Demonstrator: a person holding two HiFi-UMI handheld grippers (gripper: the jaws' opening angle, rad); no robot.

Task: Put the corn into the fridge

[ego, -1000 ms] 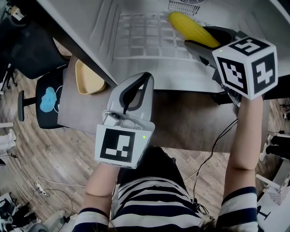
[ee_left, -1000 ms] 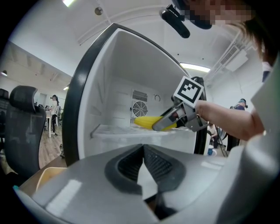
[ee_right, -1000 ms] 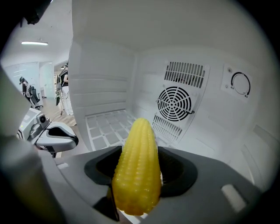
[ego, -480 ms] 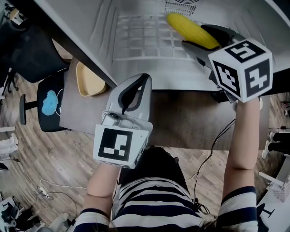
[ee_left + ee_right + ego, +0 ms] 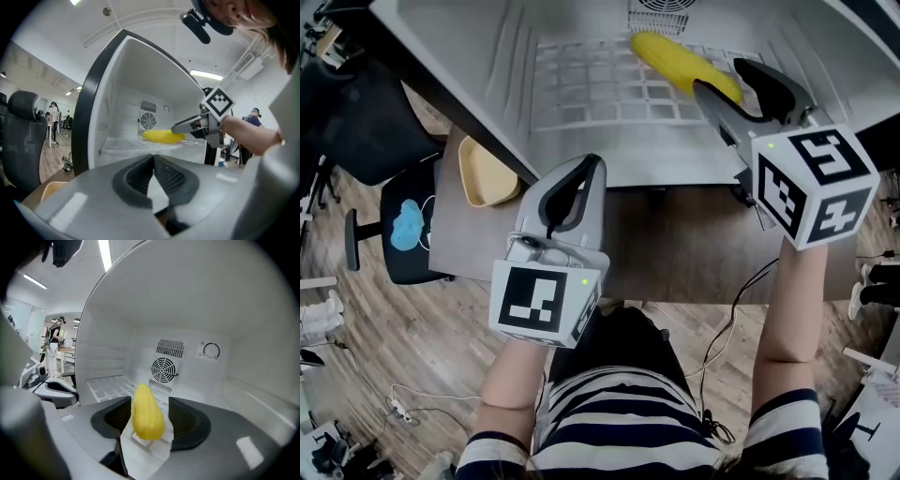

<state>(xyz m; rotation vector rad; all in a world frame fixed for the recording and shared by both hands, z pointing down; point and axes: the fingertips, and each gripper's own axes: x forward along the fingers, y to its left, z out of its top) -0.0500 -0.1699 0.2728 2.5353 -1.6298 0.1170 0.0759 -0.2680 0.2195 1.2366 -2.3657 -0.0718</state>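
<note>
A yellow corn cob (image 5: 680, 64) lies on the white wire shelf (image 5: 581, 84) inside the open fridge. My right gripper (image 5: 720, 77) reaches into the fridge, and only the cob's near end sits between its jaw tips. In the right gripper view the corn (image 5: 147, 412) has a gap to each pad. The jaws have just been closing a little, and they do not press on it. My left gripper (image 5: 592, 161) hangs in front of the fridge opening, shut with nothing in it. The left gripper view shows the corn (image 5: 163, 136) with the right gripper (image 5: 176, 127) beside it.
A round fan vent (image 5: 164, 369) sits in the fridge's back wall. The dark door frame (image 5: 441, 94) runs along the left of the opening. A yellow bowl (image 5: 483, 169) stands on the table at left, with a black chair (image 5: 403, 225) beyond it.
My right gripper has drawn back toward me and lifted, so less of the corn lies between its jaws. The corn stays on the shelf. The left gripper has kept its place.
</note>
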